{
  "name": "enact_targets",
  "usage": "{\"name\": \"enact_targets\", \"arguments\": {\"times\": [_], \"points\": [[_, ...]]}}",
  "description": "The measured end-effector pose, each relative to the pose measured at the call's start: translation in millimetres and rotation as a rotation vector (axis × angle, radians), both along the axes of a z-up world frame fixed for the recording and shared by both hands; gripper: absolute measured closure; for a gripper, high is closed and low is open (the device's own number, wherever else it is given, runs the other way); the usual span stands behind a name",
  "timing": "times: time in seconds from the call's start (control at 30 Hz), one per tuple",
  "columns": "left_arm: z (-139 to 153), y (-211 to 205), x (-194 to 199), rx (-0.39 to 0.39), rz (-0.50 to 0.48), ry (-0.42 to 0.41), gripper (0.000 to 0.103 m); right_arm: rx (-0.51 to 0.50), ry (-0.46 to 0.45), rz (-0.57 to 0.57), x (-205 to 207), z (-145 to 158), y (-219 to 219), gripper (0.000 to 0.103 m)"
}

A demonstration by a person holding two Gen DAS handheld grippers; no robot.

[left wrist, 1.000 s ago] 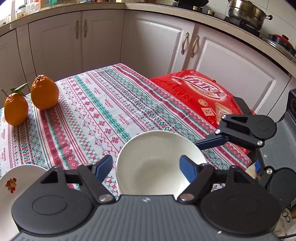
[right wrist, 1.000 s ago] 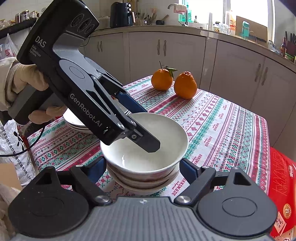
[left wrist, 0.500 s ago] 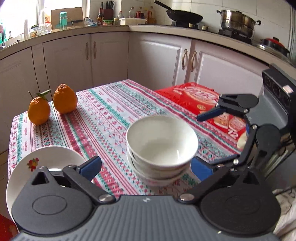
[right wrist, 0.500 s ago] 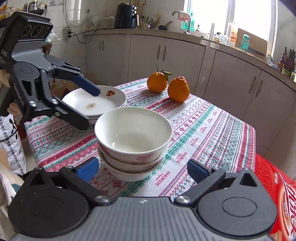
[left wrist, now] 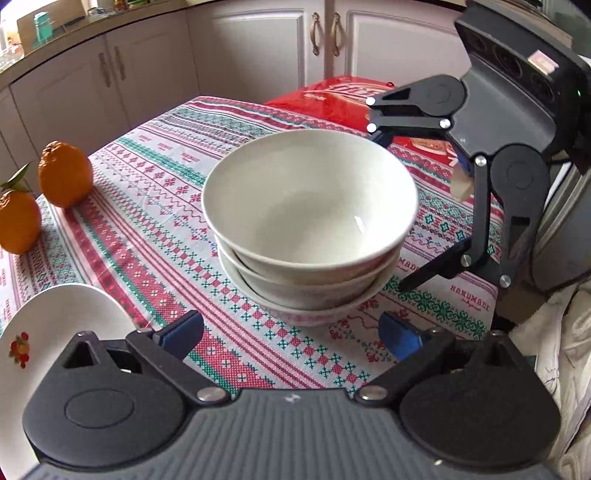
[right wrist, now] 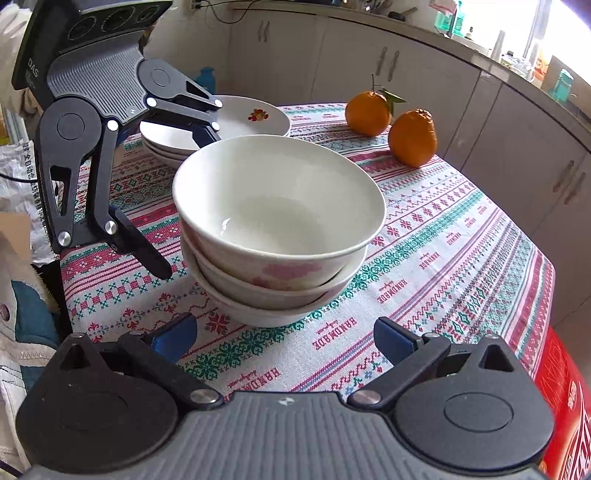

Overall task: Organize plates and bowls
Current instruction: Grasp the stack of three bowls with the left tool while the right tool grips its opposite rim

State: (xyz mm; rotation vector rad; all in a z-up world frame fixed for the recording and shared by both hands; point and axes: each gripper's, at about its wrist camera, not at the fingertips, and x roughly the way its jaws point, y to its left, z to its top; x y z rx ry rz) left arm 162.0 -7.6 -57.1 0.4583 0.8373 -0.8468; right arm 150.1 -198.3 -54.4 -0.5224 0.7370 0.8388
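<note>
Bowl stack (right wrist: 273, 236) at table centre, three nested; plate stack (right wrist: 221, 125) beside it. Left gripper (left wrist: 288, 336) jaws closing slightly, nothing between. Right gripper (right wrist: 284, 336) jaws spread, empty. Likely next: take stack low from both sides, evenly, avoid tipping.

White cabinets (right wrist: 424, 74) under countertop (right wrist: 491, 62); bright window (right wrist: 569, 33); patterned tablecloth (right wrist: 443, 258).
</note>
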Motion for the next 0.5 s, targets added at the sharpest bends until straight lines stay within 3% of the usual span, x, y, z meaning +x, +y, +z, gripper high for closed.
{"name": "enact_targets", "arguments": {"times": [0.3,0.5], "points": [[-5.6,-13.8,11.1,0.047,-0.22,0.018,0.019,-0.054,0.051,0.169,29.1,1.6,14.9,0.006],[0.1,-10.4,21.1,0.021,-0.271,0.033,0.021,-0.054,0.097,0.219,33.8,4.2,17.0,0.014]]}}
